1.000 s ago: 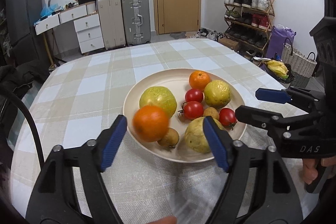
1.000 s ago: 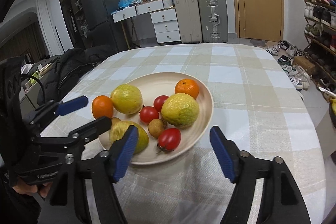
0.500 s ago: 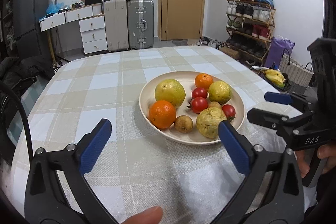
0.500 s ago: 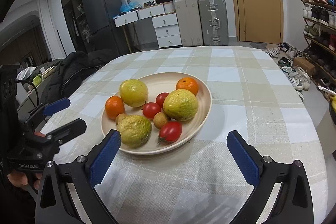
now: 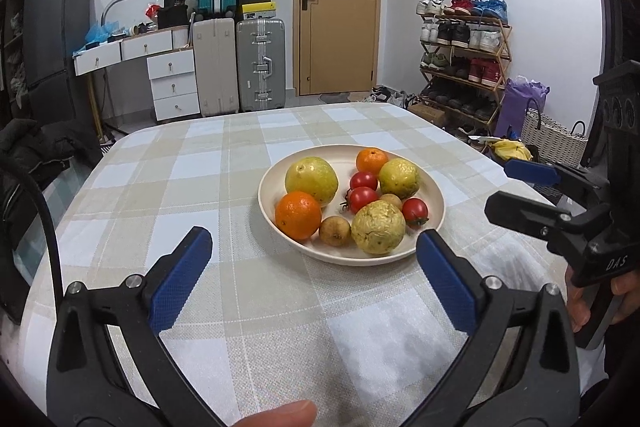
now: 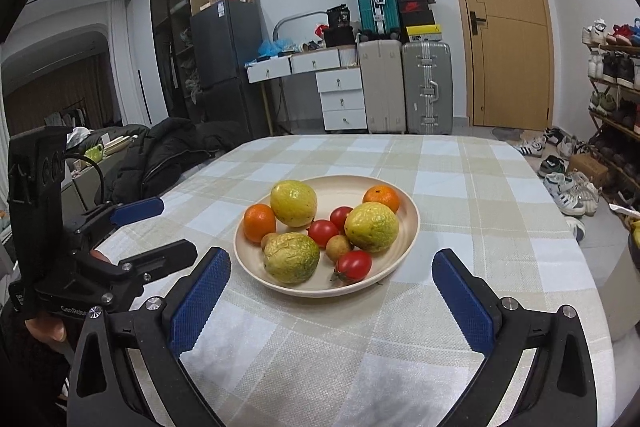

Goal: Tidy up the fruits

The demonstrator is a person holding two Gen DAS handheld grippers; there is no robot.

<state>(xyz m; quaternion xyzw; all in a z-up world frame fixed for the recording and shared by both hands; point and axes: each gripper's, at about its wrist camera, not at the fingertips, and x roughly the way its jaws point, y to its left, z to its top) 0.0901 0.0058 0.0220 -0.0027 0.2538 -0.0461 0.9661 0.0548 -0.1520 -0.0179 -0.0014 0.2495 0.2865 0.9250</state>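
Observation:
A cream plate (image 5: 434, 195) (image 6: 412, 227) on the checked tablecloth holds two oranges (image 5: 298, 215) (image 6: 259, 222), three yellow-green fruits (image 5: 311, 180) (image 6: 371, 227), three red tomatoes (image 5: 362, 198) (image 6: 354, 265) and small brown fruits (image 5: 335, 231) (image 6: 339, 247). My left gripper (image 5: 311, 235) (image 6: 179, 225) hovers open just short of the plate's near-left rim, with nothing between its blue pads. My right gripper (image 6: 331, 255) (image 5: 496, 187) is also open and holds nothing, standing before the plate's near-right side. A hand holds each gripper.
The round table (image 6: 500, 211) carries only the plate. A black jacket (image 6: 168, 155) lies beside the table's left edge. Suitcases (image 5: 260, 63), white drawers (image 5: 172, 83) and a shoe rack (image 5: 464, 59) stand beyond the far edge. A fingertip (image 5: 280, 413) shows at the bottom.
Both grippers opened wider and drew back from the plate. The orange that was between my left gripper's pads now rests at the plate's near-left edge.

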